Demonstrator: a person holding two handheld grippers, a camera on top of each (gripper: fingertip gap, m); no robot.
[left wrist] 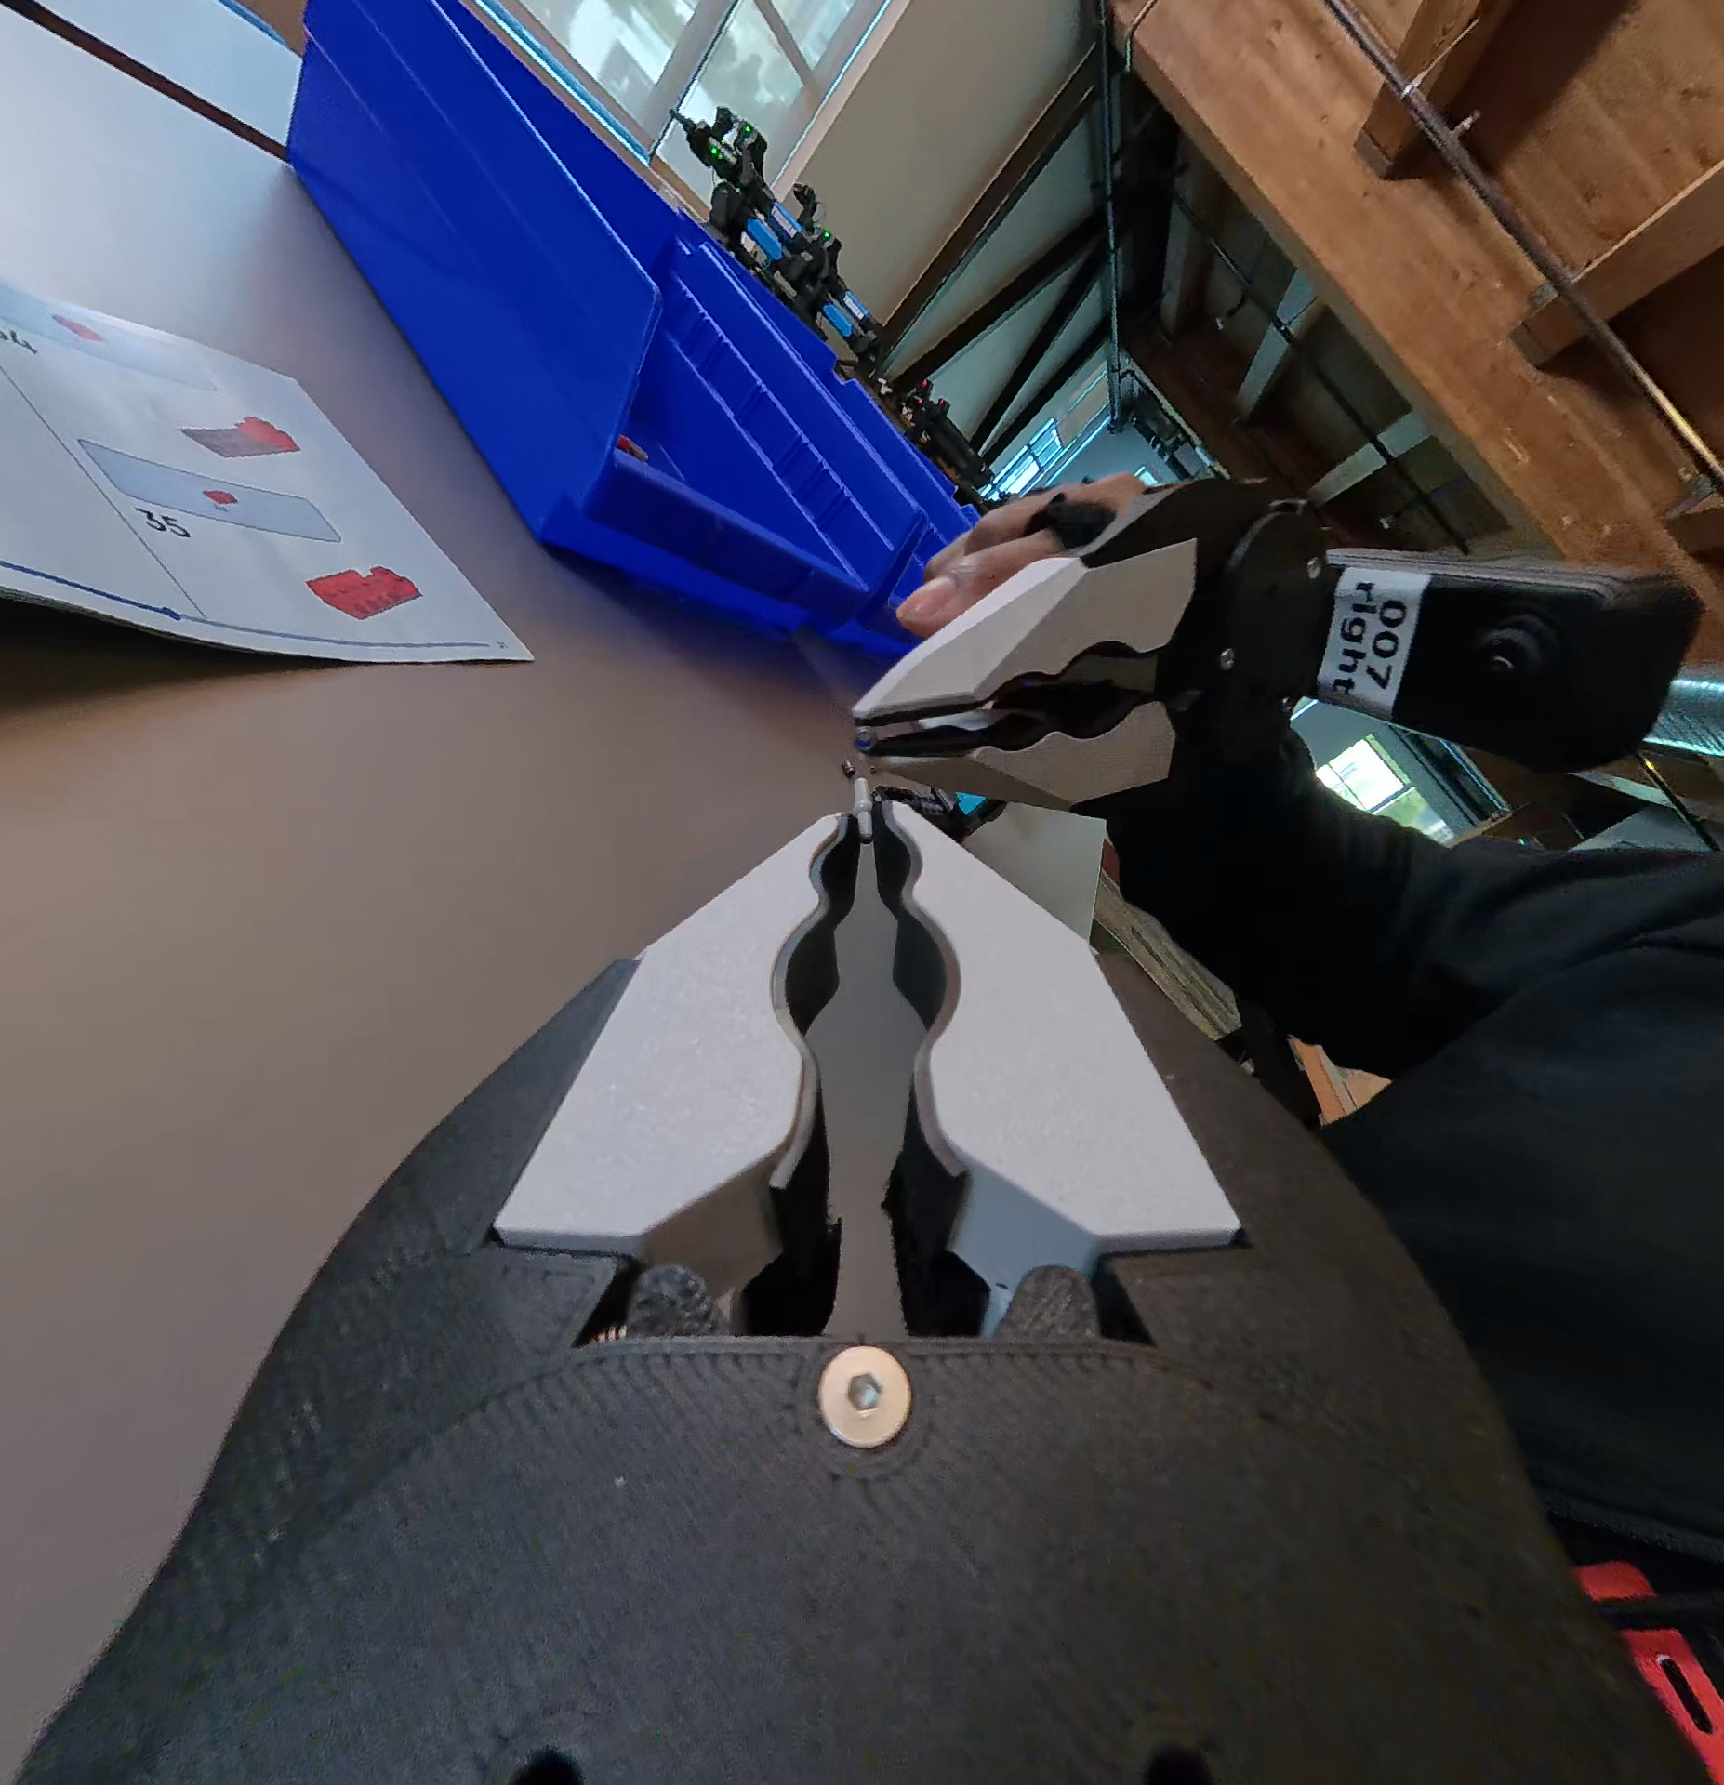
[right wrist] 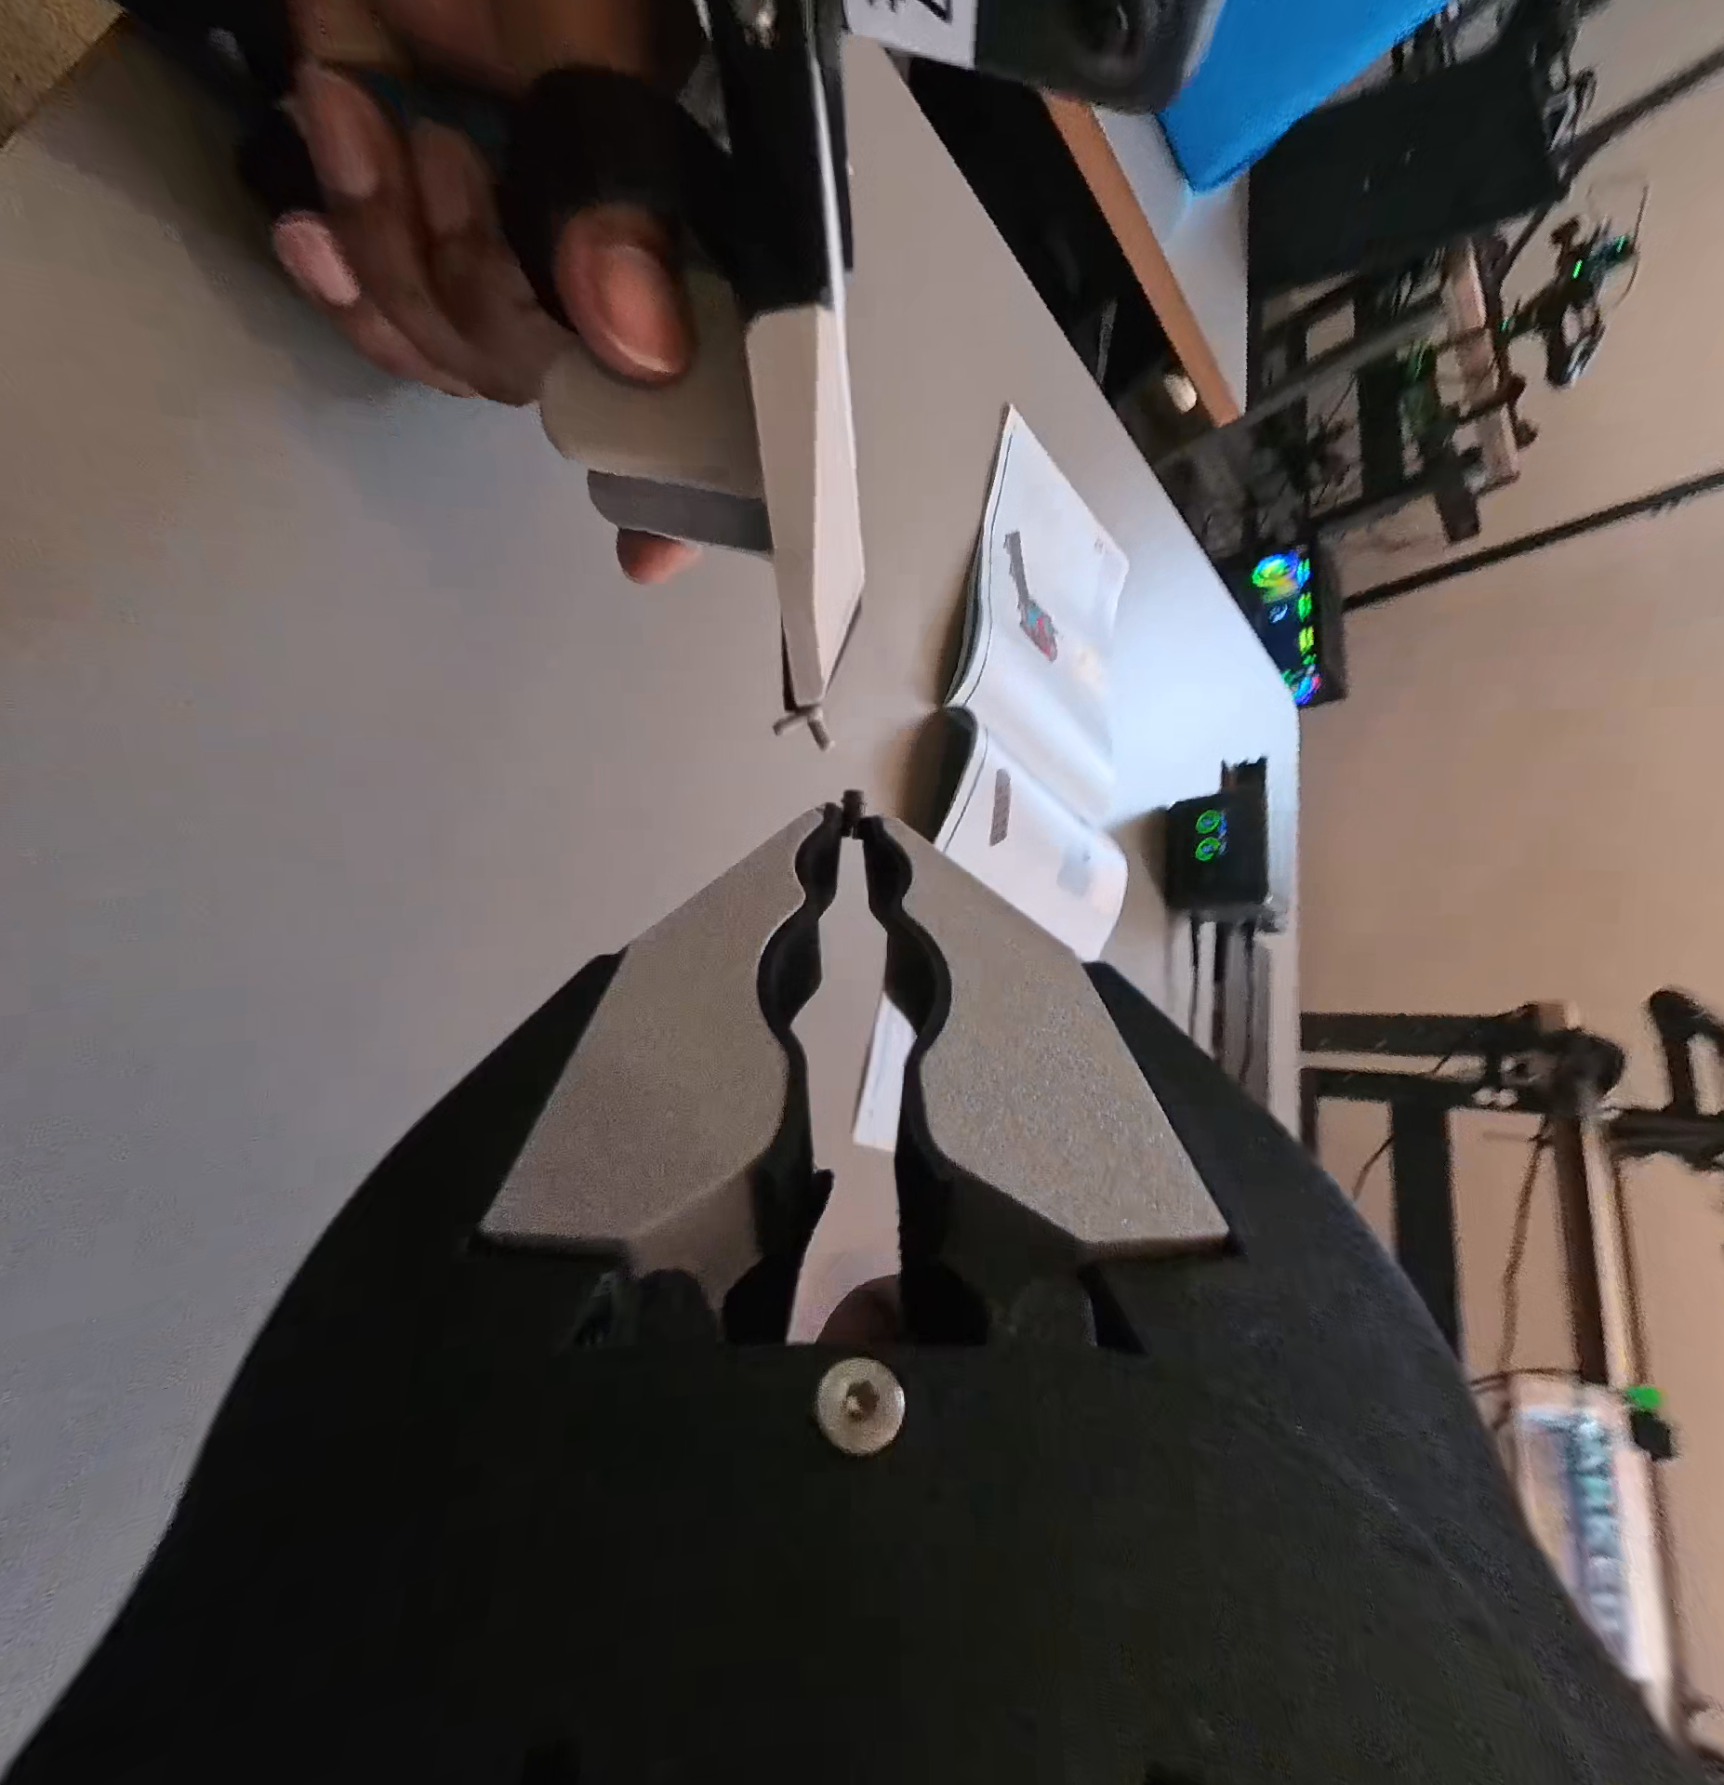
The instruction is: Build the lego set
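Two tiny lego pieces held tip to tip above the table.

The left gripper pinches a small pale grey pin; the right gripper pinches a tiny dark peg, the two pieces close but apart. Matte grey wedge fingers, wavy black pads. Beyond: smooth grey table, open instruction booklet, glossy blue plastic bins.

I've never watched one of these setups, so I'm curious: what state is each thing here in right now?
left gripper: shut on a small light grey piece.
right gripper: shut on a tiny dark piece.
instruction booklet: lying open on the table.
blue bins: open-fronted, contents mostly hidden.
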